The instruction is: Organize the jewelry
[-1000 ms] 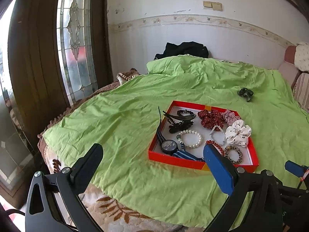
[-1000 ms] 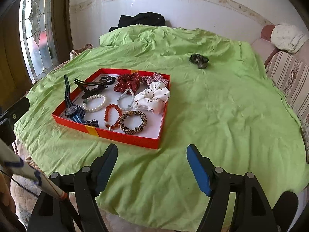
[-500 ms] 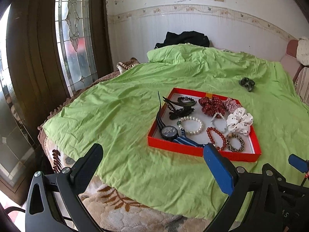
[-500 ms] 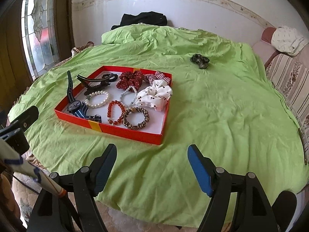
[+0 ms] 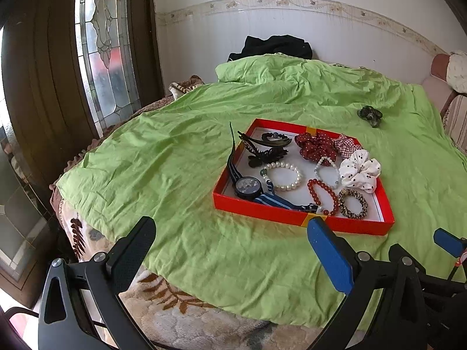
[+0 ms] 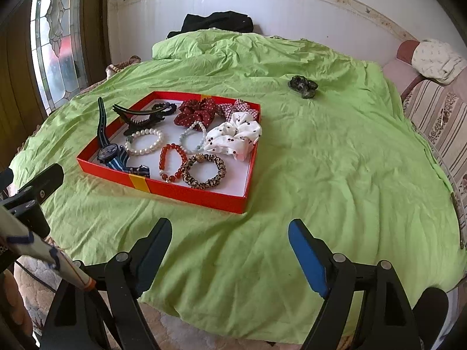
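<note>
On the green bed, left wrist view: a red tray (image 5: 294, 218) holds bracelets, hair ties and a watch (image 5: 248, 187). The left gripper (image 5: 233, 250) gapes wide, empty. A dark hair tie (image 5: 370, 115) lies well apart; likely soft, light, pinchable anywhere on its loop.

Right wrist view: right gripper (image 6: 230, 245) wide, empty. The tie (image 6: 303, 85) stretches left-right.

A wrinkled green sheet (image 6: 321, 151) covers the bed, bunched up at the far end. Behind it, dark clothing (image 6: 217, 22) lies against the white wall (image 5: 262, 23). A stained-glass window (image 5: 102, 43) glows on the left, a striped sofa (image 6: 437, 116) sits right, with a pale cloth (image 6: 437, 58) draped on top.
</note>
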`<state>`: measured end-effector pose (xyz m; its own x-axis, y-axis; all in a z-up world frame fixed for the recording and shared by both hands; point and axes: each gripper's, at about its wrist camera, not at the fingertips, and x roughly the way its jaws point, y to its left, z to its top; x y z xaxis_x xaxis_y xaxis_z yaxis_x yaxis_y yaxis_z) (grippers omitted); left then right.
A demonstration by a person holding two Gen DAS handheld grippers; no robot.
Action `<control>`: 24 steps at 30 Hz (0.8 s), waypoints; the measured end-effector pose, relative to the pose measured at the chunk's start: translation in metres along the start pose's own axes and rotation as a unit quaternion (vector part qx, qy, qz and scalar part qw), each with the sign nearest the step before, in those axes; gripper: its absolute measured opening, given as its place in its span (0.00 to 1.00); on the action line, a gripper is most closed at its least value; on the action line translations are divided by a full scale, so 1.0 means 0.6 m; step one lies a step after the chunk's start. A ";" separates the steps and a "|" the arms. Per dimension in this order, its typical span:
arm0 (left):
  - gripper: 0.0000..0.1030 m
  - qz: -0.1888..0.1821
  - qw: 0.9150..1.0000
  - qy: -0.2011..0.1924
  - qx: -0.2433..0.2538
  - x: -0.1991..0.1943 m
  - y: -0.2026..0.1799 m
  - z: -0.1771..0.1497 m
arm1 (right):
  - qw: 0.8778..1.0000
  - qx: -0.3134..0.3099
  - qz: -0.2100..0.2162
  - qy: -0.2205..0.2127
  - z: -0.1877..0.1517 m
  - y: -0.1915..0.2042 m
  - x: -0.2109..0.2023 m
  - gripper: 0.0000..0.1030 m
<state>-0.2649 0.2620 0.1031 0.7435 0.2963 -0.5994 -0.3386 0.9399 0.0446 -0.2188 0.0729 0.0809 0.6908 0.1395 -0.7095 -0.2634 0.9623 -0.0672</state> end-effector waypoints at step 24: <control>1.00 0.010 1.000 0.024 -0.003 0.029 0.002 0.005 | 0.999 -0.011 0.020 0.022 -0.002 0.009 0.022 0.85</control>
<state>-0.2503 0.2686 0.0951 0.7081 0.3067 -0.6360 -0.3568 0.9327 0.0524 -0.2122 0.0797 0.0705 0.6491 0.1677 -0.7420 -0.3059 0.9506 -0.0527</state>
